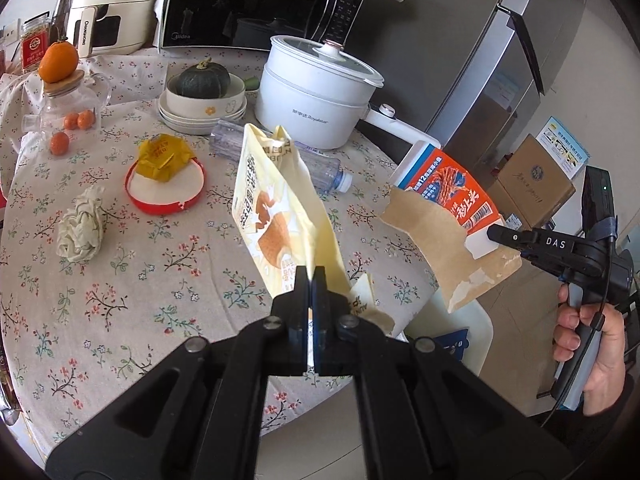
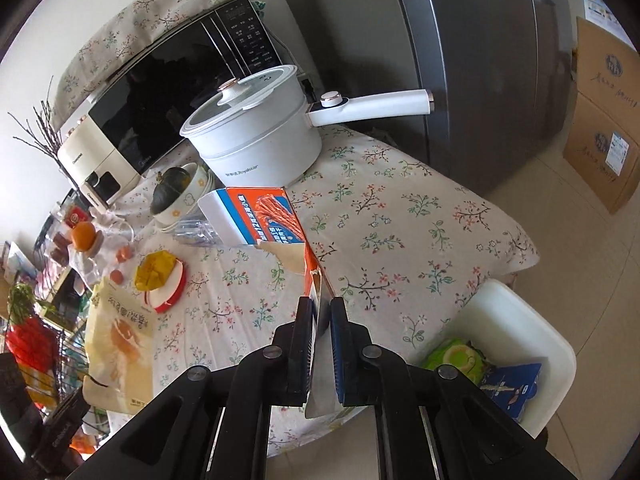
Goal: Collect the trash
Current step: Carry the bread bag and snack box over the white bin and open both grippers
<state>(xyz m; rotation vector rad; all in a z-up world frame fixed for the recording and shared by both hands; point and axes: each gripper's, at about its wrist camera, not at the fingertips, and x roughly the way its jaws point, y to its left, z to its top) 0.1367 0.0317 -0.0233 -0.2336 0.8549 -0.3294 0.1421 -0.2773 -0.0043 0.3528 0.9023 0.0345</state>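
Observation:
My left gripper is shut on a pale yellow snack bag and holds it above the flowered table; the bag also shows in the right wrist view. My right gripper is shut on a torn orange and blue carton, held above the table's right edge; it shows in the left wrist view too. A white bin with wrappers inside stands below the table edge. On the table lie a crumpled tissue, a yellow wrapper on a red-rimmed lid, and a clear plastic bottle.
A white electric pot with a long handle, a bowl holding a green squash, a glass jar with an orange on top, a microwave and a fridge stand behind. Cardboard boxes sit on the floor.

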